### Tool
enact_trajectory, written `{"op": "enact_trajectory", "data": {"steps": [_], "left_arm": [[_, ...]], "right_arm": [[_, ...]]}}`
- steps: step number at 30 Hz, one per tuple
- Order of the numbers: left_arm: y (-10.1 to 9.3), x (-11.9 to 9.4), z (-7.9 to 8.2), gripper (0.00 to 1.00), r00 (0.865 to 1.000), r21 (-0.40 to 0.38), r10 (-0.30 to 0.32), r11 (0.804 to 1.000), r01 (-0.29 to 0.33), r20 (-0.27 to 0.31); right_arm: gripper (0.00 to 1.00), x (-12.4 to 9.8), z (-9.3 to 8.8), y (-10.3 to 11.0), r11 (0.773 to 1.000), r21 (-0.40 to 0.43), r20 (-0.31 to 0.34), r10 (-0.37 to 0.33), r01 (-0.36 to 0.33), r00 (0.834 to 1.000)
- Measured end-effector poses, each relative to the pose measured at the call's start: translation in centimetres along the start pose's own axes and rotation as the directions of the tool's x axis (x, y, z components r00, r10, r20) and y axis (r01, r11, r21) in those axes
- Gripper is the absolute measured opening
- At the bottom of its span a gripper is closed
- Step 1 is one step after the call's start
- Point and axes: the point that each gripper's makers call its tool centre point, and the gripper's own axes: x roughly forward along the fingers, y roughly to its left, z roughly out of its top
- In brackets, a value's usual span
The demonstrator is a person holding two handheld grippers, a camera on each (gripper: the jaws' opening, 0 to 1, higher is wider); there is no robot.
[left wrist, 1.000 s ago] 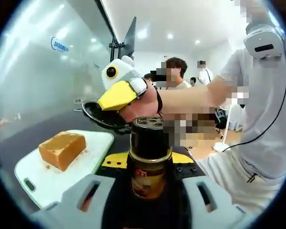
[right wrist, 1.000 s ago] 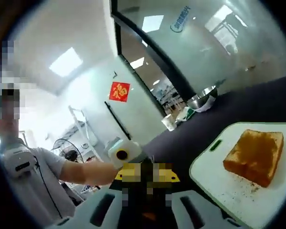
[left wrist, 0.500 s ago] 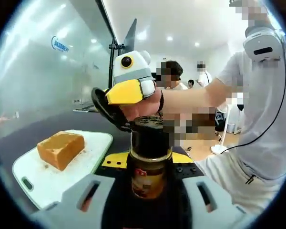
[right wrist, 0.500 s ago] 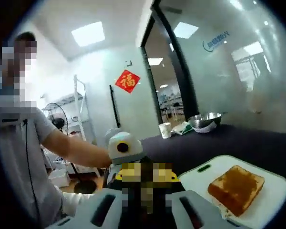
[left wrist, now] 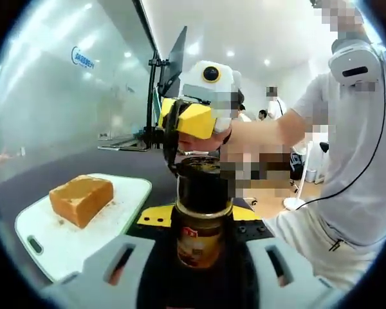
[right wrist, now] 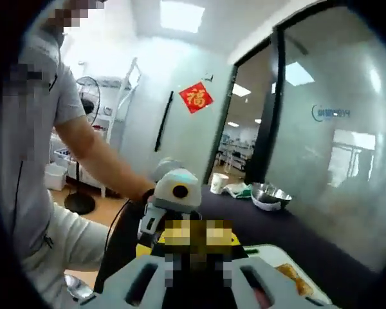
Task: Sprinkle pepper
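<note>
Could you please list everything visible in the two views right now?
pepper bottle: one, dark with a gold band, held upright between the left gripper's jaws.
bread: one toasted brown block, on the cutting board; its edge also shows in the right gripper view.
cutting board: one, white, on the dark table.
metal bowl: one, silver, further back on the table.
paper cup: one, white, near the bowl.
red paper decoration: one, on the wall.
fan: one, by the wall.
left gripper: grey, shut on the bottle.
right gripper: yellow and white, above the bottle's cap; jaw state unclear.

Pale grey fingers (left wrist: 119,267), yellow-and-white right gripper (left wrist: 196,119), person's white T-shirt (left wrist: 363,161).
</note>
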Motion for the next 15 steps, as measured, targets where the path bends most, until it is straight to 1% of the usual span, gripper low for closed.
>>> {"op": "enact_trajectory", "data": {"steps": [3, 4, 5, 7, 9, 11, 12, 15], "left_arm": [[0.0, 0.1, 0.0, 0.20, 1.000, -0.001, -0.001, 1.000, 0.001, 0.000], [0.1, 0.1, 0.0, 0.20, 1.000, -0.004, -0.001, 1.000, 0.001, 0.002], [0.1, 0.1, 0.0, 0.20, 1.000, -0.009, 0.000, 1.000, 0.000, 0.004], [0.2, 0.1, 0.0, 0.20, 1.000, -0.017, -0.002, 1.000, 0.002, 0.008], [0.2, 0.1, 0.0, 0.20, 1.000, -0.021, -0.002, 1.000, 0.002, 0.010], [0.2, 0.1, 0.0, 0.20, 1.000, -0.019, -0.001, 1.000, 0.001, 0.010], [0.2, 0.1, 0.0, 0.20, 1.000, -0.018, -0.001, 1.000, 0.001, 0.009], [0.3, 0.0, 0.0, 0.20, 1.000, -0.019, 0.003, 1.000, -0.003, 0.008]], "right_arm": [[0.00, -0.1, 0.0, 0.4, 0.999, -0.039, -0.029, 0.016, -0.017, 0.999], [0.00, -0.2, -0.1, 0.3, 0.998, -0.067, -0.043, 0.016, -0.019, 0.999], [0.00, -0.3, -0.2, 0.6, 0.993, -0.110, -0.069, 0.027, -0.034, 0.997], [0.00, -0.4, -0.3, 1.6, 0.986, -0.153, -0.104, 0.052, -0.068, 0.993], [0.01, -0.5, -0.6, 1.2, 0.978, -0.191, -0.134, 0.054, -0.079, 0.990], [0.02, -0.6, -0.6, 1.4, 0.975, -0.201, -0.155, 0.064, -0.095, 0.986], [0.04, -0.7, -0.8, 2.0, 0.974, -0.190, -0.179, 0.088, -0.123, 0.980], [0.06, -0.9, -1.0, 2.0, 0.972, -0.187, -0.189, 0.107, -0.143, 0.976]]}}
